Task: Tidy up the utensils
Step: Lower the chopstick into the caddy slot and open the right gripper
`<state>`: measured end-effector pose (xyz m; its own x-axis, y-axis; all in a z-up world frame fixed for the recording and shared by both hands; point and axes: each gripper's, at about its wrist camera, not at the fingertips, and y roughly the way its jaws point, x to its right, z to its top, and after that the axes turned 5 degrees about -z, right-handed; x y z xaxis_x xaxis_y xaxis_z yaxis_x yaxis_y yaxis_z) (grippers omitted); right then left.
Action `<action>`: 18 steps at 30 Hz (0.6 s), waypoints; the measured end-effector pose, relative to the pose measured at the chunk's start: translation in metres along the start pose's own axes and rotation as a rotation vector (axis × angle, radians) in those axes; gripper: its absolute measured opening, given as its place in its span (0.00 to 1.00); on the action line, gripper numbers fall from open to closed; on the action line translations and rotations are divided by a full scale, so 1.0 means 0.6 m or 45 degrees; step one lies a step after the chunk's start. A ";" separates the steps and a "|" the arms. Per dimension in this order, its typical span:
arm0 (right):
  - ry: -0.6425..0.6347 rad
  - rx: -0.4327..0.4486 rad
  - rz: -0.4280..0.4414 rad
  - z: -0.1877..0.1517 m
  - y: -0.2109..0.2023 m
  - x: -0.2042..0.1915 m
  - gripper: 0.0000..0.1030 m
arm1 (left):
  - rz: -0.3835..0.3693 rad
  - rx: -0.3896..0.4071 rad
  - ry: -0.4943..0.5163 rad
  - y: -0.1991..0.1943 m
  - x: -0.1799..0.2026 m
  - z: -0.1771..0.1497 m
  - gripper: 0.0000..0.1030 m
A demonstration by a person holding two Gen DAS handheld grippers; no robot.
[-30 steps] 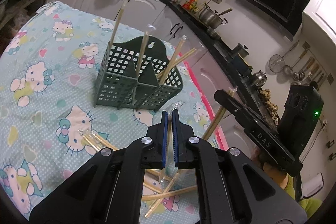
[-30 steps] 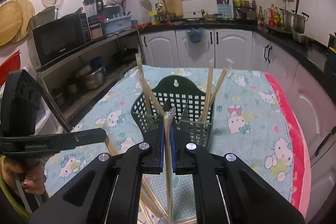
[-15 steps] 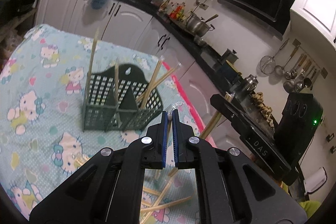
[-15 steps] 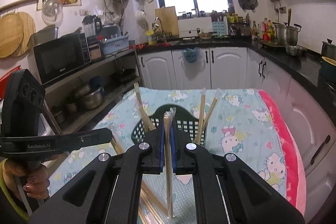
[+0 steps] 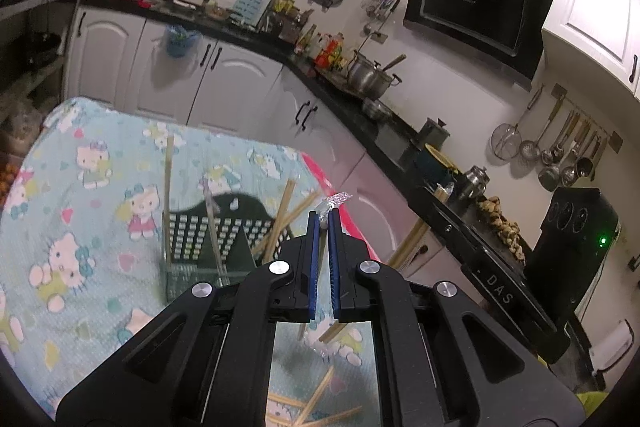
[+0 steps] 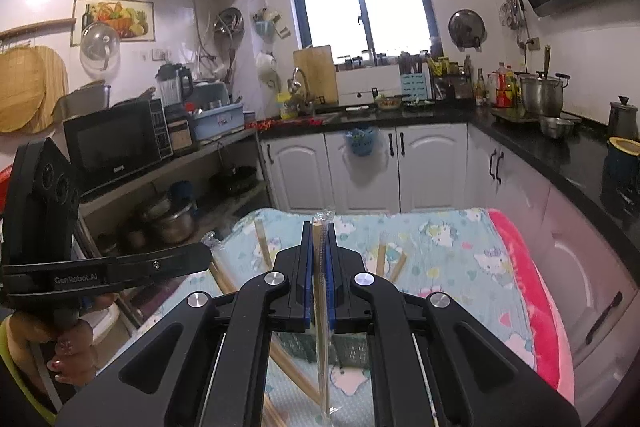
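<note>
Each gripper should carry its wrapped chopstick over the rack [image 5: 224, 239] and lower it tip-first into a compartment without knocking the sticks already leaning there. The left gripper [image 5: 324, 223] is clamped on a chopstick [image 5: 323, 217] with a crinkled clear wrapper; the right gripper [image 6: 318, 239] pinches another [image 6: 320, 291], pale, slim and upright. The dark green lattice rack sits on the cloth [image 5: 80, 187]; loose sticks [image 5: 316, 399] lie near.

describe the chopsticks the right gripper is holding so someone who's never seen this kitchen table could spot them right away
Start at the table with the pale blue cartoon-cat cloth, where a dark green basket holds bare chopsticks. In front, the right hand-held gripper is shut on one wrapped chopstick pair. Unlike the basket's bare sticks, it stands upright between the blue pads, inside a clear plastic sleeve.
</note>
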<state>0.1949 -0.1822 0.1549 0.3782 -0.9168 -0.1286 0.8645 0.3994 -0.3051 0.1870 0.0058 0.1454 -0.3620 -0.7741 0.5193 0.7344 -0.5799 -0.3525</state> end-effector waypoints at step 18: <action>-0.030 0.135 0.022 0.083 0.035 -0.009 0.05 | 0.104 0.175 0.038 -0.023 -0.004 0.103 0.02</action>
<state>0.2274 -0.1685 0.1962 0.3999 -0.9099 -0.1101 0.8875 0.4145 -0.2013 0.2133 0.0313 0.1968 -0.3130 -0.8257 0.4693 0.8331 -0.4759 -0.2818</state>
